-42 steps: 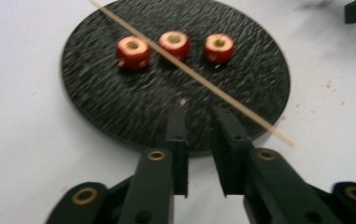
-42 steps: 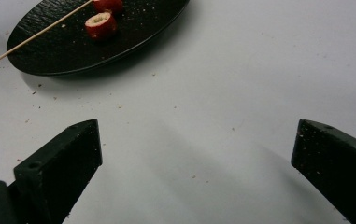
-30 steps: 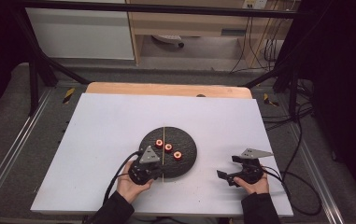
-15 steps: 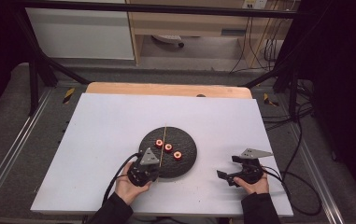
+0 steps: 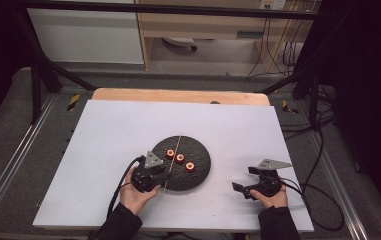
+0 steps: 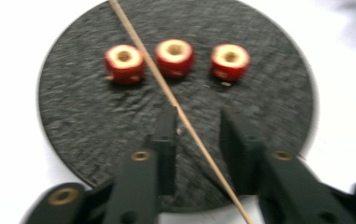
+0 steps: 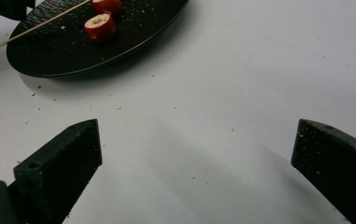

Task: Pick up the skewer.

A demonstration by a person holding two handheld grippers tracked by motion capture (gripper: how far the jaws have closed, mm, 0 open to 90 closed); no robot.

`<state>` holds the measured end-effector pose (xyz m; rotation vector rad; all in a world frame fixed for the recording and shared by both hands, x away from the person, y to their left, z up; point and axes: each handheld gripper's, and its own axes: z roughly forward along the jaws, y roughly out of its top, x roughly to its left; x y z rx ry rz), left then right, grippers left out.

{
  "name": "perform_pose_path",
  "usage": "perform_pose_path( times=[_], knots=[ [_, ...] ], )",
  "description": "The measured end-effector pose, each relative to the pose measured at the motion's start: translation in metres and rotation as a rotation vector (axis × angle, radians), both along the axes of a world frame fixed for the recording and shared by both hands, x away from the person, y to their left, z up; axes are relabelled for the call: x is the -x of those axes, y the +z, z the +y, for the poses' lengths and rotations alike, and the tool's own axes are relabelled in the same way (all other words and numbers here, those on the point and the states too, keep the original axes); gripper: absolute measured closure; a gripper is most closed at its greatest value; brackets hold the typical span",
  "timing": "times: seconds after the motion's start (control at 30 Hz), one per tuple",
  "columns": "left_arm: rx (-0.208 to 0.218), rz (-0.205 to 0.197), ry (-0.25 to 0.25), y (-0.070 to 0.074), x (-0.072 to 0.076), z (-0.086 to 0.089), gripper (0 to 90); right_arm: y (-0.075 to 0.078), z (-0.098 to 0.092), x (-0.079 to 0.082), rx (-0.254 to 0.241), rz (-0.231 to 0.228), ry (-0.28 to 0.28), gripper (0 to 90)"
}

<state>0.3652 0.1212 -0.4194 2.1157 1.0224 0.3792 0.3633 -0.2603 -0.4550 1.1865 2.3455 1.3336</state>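
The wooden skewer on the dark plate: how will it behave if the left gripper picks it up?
The skewer looks thin and long, so probably light, slightly bendy and breakable. Being round, it may roll on the plate. The left gripper, jaws just opening, straddles it without pressing.

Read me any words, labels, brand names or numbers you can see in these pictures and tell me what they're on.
None can be read.
Dark round plate, three red rings, wooden skewer, white table: no lettering.
Left claw and right claw: no markings visible.
Yellow-black strips on the floor: hazard stripes, no text.
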Motion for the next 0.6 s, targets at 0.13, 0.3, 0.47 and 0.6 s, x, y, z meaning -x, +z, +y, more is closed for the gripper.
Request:
perform_pose_path(
  times=[0.13, 0.3, 0.47, 0.6],
  knots=[
    [-0.024, 0.007, 0.045, -0.005, -0.006, -0.007, 64.1, 0.000, 0.000, 0.000, 0.000, 0.002, 0.002, 2.2],
    [-0.044, 0.005, 0.076, -0.010, -0.008, -0.015, 67.5, 0.000, 0.000, 0.000, -0.004, 0.002, 0.000, 2.3],
    [-0.057, -0.009, 0.125, -0.013, -0.007, -0.020, 72.9, 0.000, 0.000, 0.000, -0.007, 0.001, 0.000, 2.3],
    [-0.049, -0.011, 0.143, -0.015, -0.006, -0.021, 76.7, 0.000, 0.000, 0.000, -0.006, 0.000, 0.004, 2.3]
  ],
)
